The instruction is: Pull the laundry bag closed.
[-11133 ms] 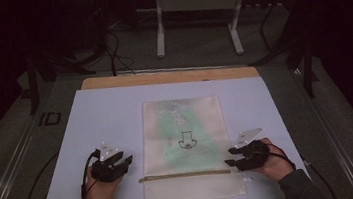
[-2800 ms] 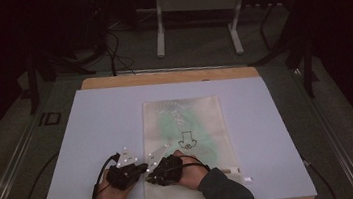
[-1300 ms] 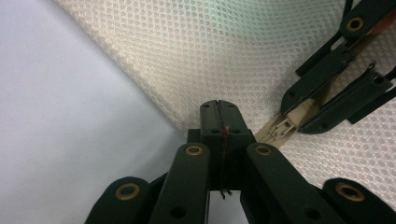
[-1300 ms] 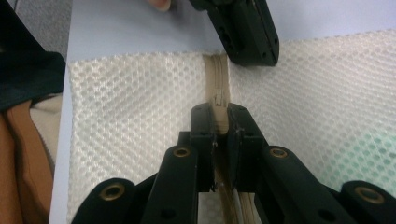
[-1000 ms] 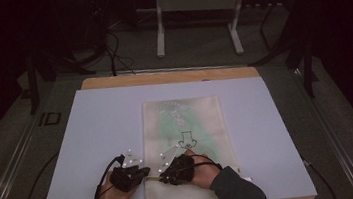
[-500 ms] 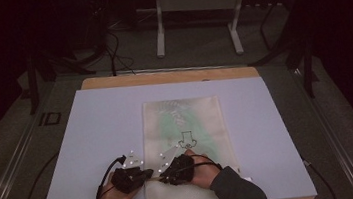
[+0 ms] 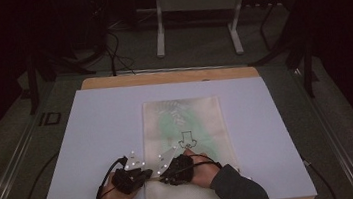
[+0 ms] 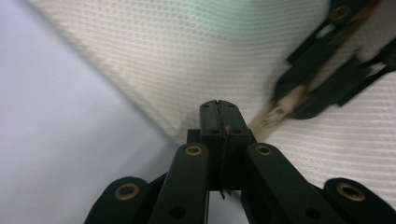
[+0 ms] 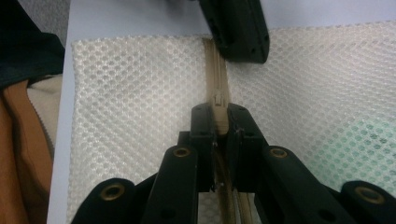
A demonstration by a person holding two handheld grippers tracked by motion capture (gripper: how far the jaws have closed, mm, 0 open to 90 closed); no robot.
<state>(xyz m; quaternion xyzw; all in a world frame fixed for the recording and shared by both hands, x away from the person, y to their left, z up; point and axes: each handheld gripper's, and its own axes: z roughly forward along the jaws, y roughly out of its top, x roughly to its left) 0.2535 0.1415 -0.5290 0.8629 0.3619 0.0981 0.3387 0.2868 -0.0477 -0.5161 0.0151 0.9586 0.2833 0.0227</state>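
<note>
A white mesh bag with a green print lies flat on the pale board. A beige zipper runs across the bag's near end. In the right gripper view my right gripper is shut on the zipper pull. My left gripper is shut at the bag's left edge, and the right gripper view shows its tip resting on the zipper line. In the high view the left gripper and the right gripper point at each other, almost touching, at the bag's near left corner.
The board lies on a wooden table and has bare surface left and right of the bag. Beyond the table a white metal stand and cables sit on the dark floor. A dark sleeve shows at the left of the right gripper view.
Since the earliest frame both hands have come in from the bag's two sides to its near left corner. Over the last second nothing has visibly moved.
</note>
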